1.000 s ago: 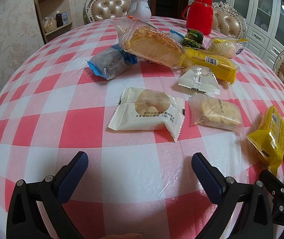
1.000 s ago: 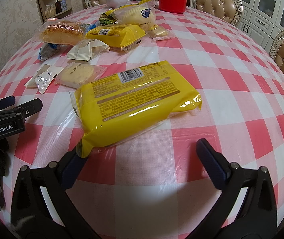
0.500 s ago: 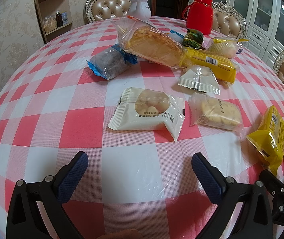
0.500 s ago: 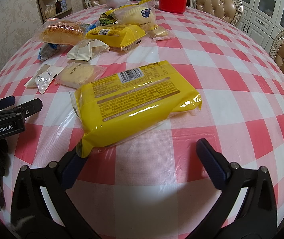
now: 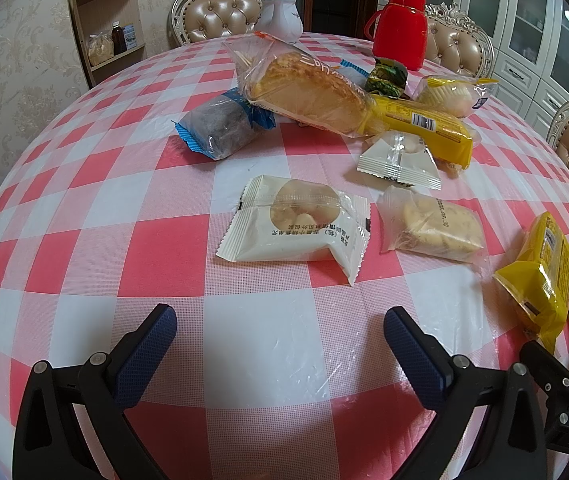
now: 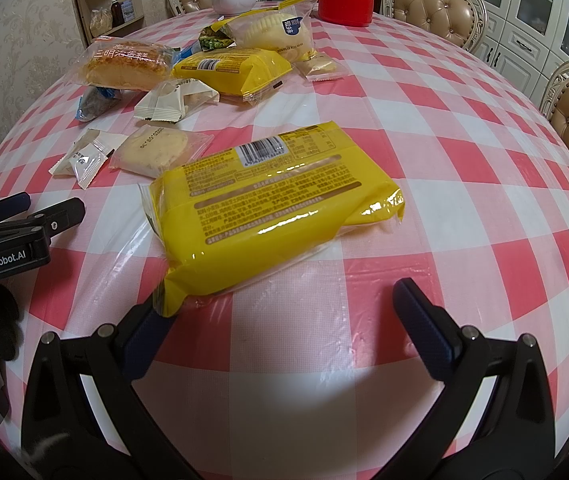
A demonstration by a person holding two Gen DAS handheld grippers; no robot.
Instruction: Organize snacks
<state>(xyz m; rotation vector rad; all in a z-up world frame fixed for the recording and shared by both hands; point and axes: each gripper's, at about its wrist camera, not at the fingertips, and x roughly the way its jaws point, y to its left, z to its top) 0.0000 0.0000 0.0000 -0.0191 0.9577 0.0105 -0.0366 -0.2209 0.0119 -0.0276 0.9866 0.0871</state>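
Observation:
Wrapped snacks lie scattered on a red-and-white checked tablecloth (image 5: 132,248). In the left wrist view a white pastry pack (image 5: 296,224) lies just ahead of my open left gripper (image 5: 280,336), with a clear cookie pack (image 5: 432,226) to its right. A large yellow pack (image 6: 272,204) lies flat in front of my open right gripper (image 6: 284,312); its near corner overlaps the left fingertip (image 6: 152,320). Farther back are a bread pack (image 5: 308,88), a dark blue-ended pack (image 5: 220,128), a second yellow pack (image 6: 232,70) and a bun pack (image 6: 280,32).
A red thermos (image 5: 400,26) and a white teapot (image 5: 280,10) stand at the table's far edge. Padded chairs (image 6: 432,10) ring the table, a shelf (image 5: 104,32) stands at back left, white cabinets at back right. The left gripper (image 6: 16,224) shows at the right view's left edge.

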